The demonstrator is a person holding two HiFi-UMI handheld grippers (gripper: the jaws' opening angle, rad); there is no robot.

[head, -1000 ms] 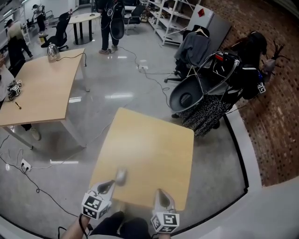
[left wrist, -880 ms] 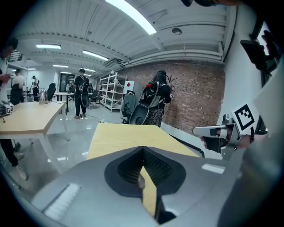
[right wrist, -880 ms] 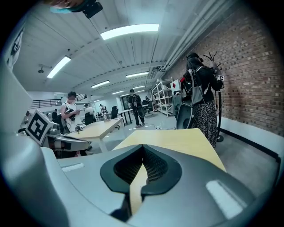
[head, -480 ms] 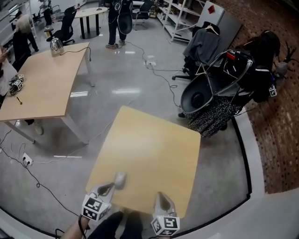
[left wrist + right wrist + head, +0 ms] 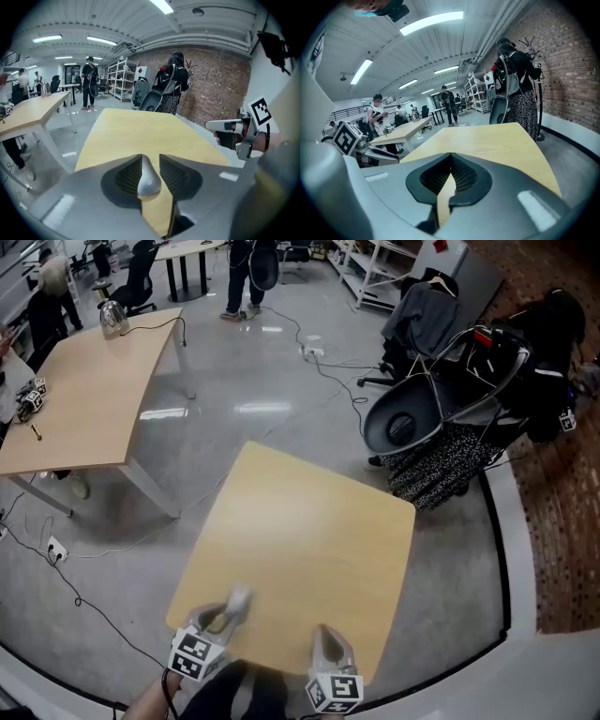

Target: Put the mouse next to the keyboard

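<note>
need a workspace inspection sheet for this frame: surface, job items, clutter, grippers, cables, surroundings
Surface: wooden table, plain top.
Job's things: mouse at the table's near-left edge; keyboard: nothing seen.
Clutter: nothing seen on this table.
Grippers: left gripper jaws opening, mouse between them; right gripper shut, empty, over the near edge.
Cables: power strip and loose leads on the floor; none on the table.
Surroundings: second table with a kettle, a standing person, a clothes stand, shelving.
</note>
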